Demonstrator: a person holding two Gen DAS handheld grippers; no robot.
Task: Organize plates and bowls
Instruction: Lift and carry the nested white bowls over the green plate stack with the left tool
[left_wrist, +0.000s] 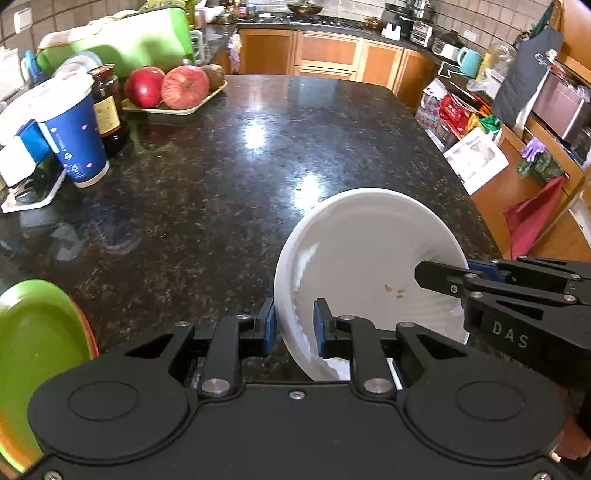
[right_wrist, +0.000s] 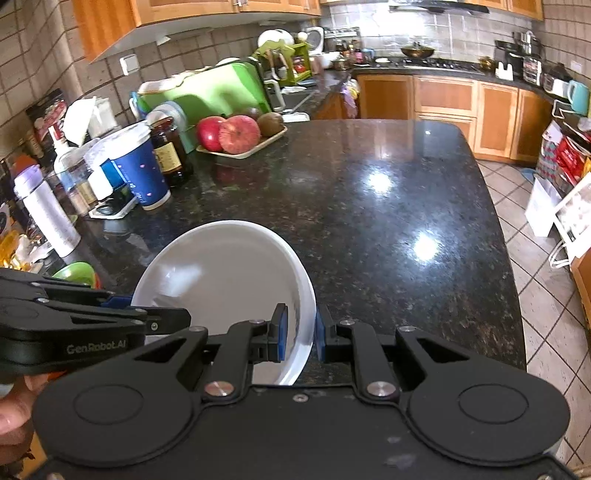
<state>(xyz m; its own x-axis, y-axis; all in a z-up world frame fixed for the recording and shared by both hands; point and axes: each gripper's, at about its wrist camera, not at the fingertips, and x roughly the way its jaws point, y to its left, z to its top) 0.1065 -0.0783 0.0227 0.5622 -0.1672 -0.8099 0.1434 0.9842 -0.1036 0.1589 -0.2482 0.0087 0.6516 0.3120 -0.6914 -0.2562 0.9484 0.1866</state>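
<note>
**Two grippers share one white dish above the counter**

A shallow white plastic dish (left_wrist: 365, 254) hangs tilted over the near edge of the dark speckled granite island counter (left_wrist: 229, 177), carried by both tools at once. The left gripper (left_wrist: 294, 328) is clamped on the dish's near-left rim, blue pads pressing either face of the wall. The right gripper (right_wrist: 299, 334) pinches the opposite rim the same way, one finger inside, one outside. Gripping at two opposite points probably keeps the thin, light dish from twisting or slipping, since a rim pinch on one side alone would let it swing.

A few crumbs lie on the dish's inner face. To the left, at the counter's near edge, sits a lime-green plastic plate (left_wrist: 33, 347) with an orange rim showing beneath it, seemingly a stack. That looks the likely destination, which would explain the dish being held low and close by it.
</note>
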